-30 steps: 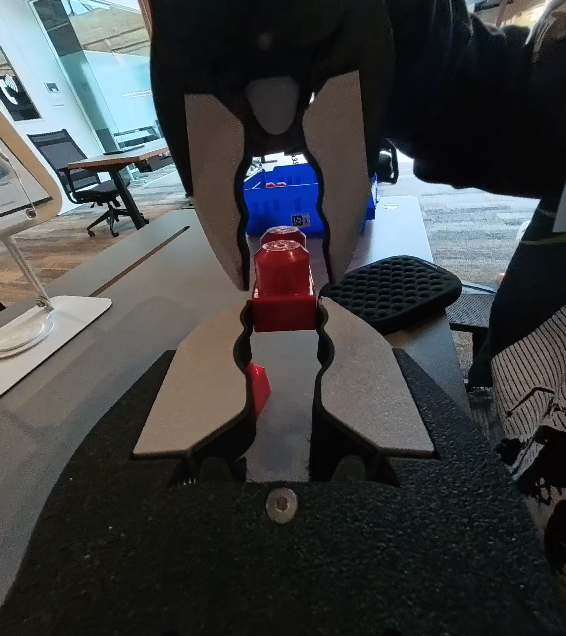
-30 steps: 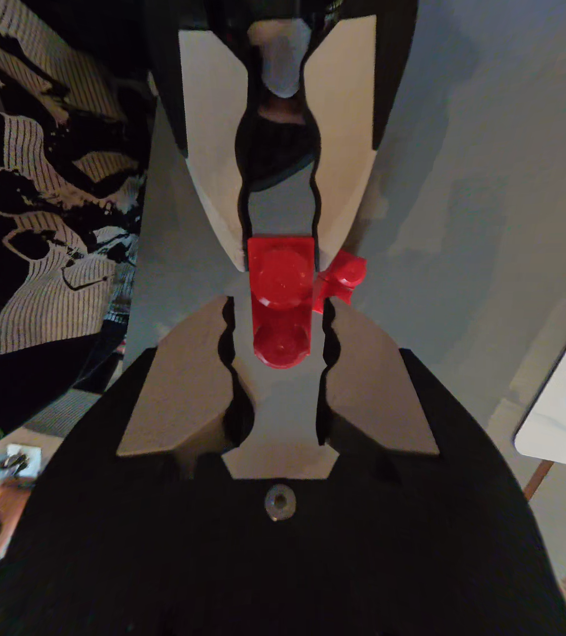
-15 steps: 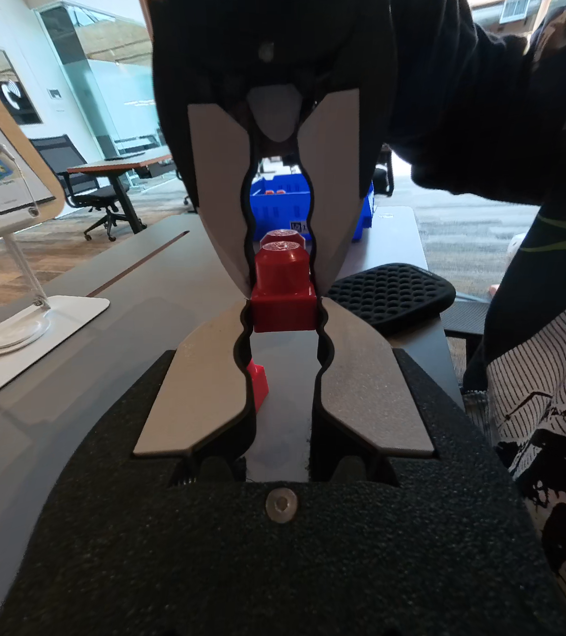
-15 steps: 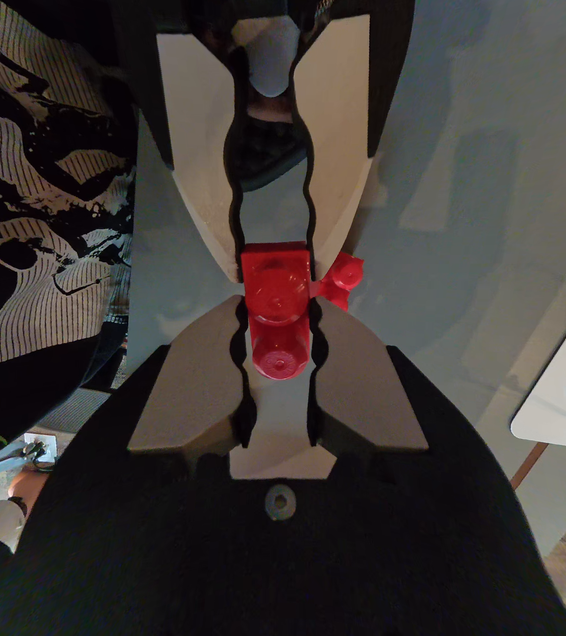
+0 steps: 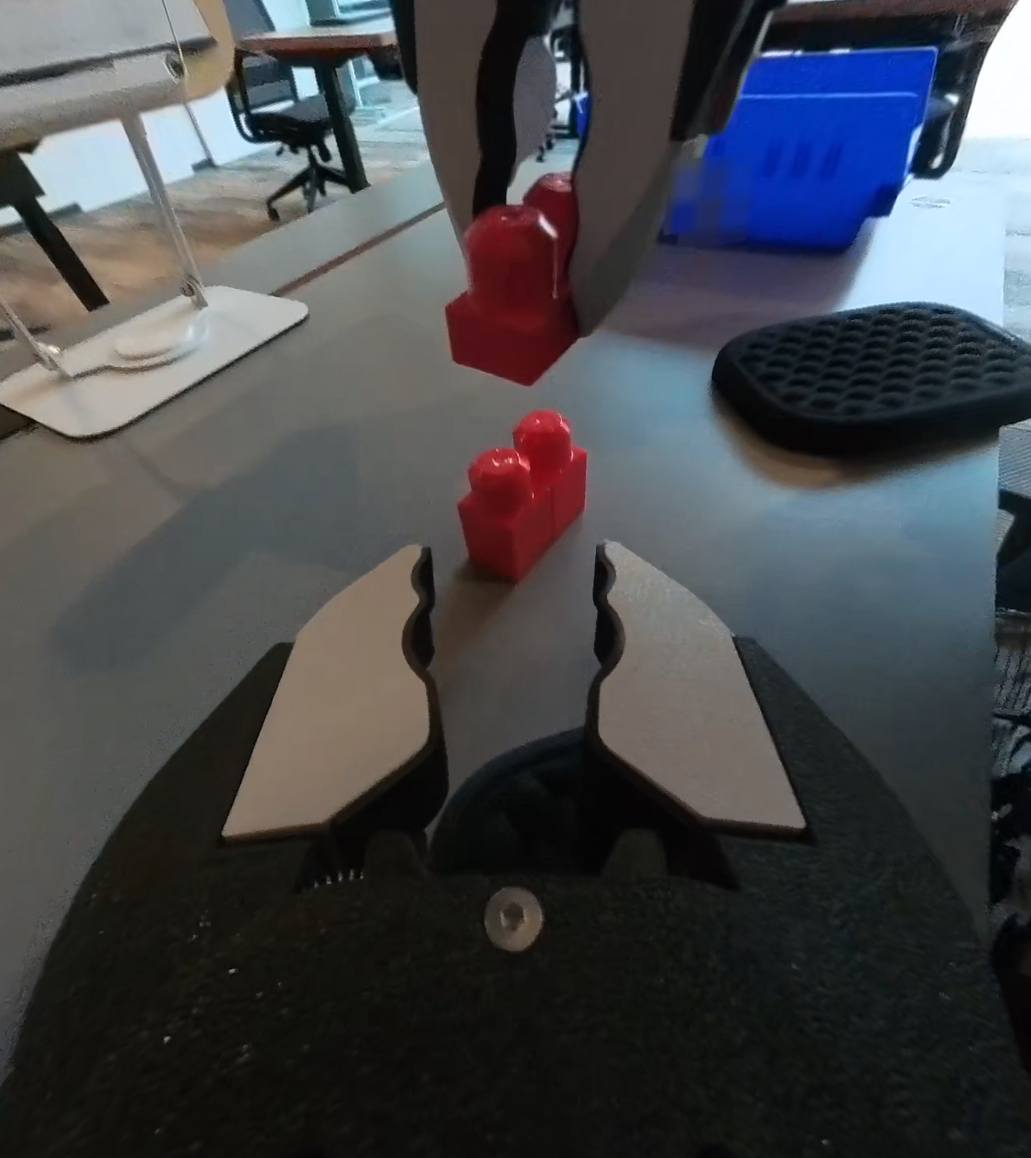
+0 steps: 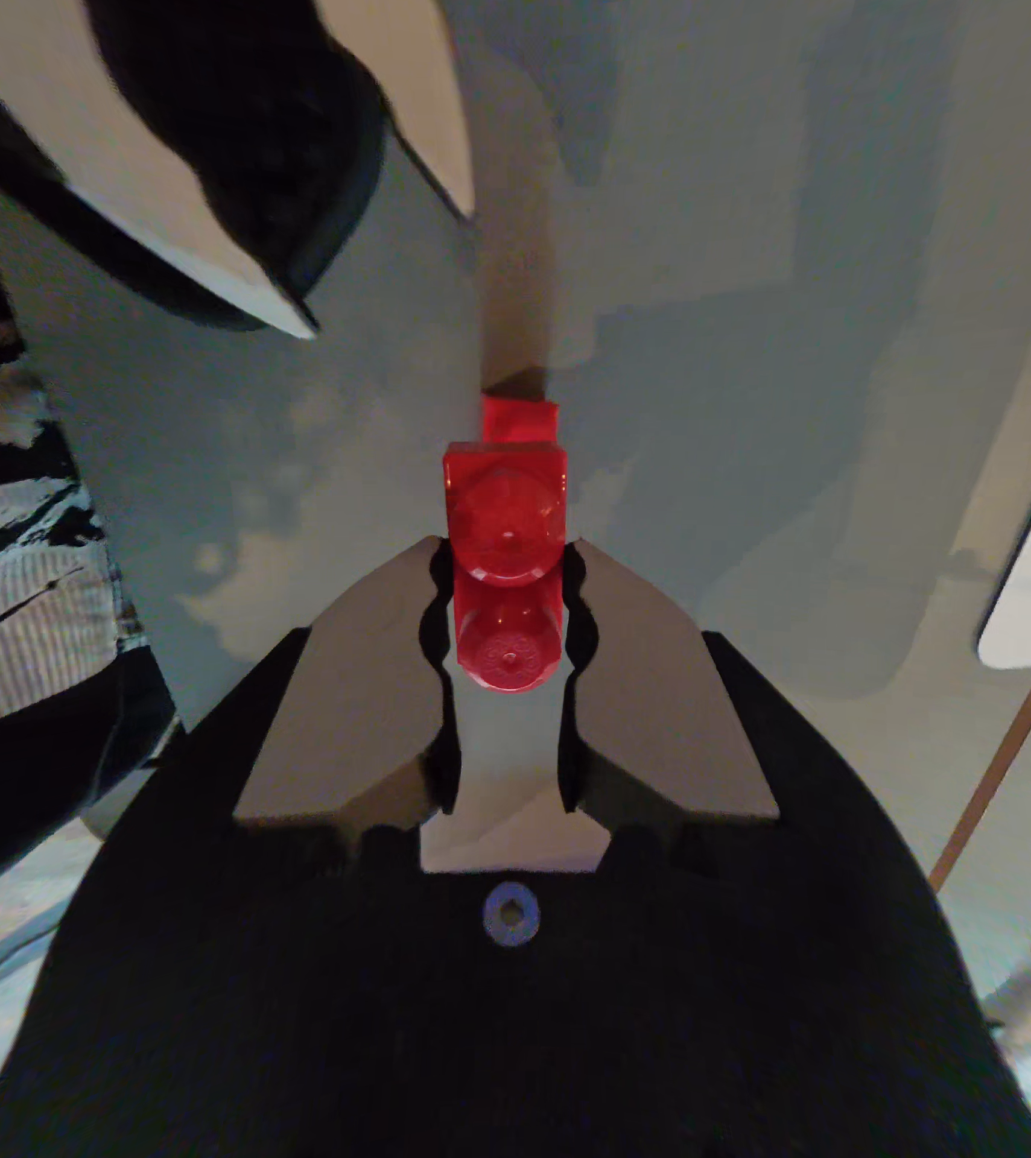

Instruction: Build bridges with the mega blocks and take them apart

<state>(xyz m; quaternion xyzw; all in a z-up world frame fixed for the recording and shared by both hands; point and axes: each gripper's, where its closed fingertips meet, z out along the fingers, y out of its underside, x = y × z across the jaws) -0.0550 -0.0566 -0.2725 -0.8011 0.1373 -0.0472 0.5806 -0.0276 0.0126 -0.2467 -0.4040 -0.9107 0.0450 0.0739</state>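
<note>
1. The right gripper (image 6: 507,551) is closed on a red two-stud mega block (image 6: 505,564), its fingers pressed against the block's two long sides, the studs facing its camera
2. From the left wrist view, that held block (image 5: 516,294) hangs in the air above the grey table (image 5: 187,564), clear of the surface
3. The left gripper (image 5: 513,554) is wide open and holds nothing – its fingertips sit low over the table
4. A second red two-stud block (image 5: 522,501) stands upright on the table just beyond the left fingertips, in line with the gap between them and below the lifted block
5. Farther off on the table – a blue bin (image 5: 813,144), a black honeycomb-textured pad (image 5: 889,376) to the right, and a white stand base (image 5: 149,357) to the left
</note>
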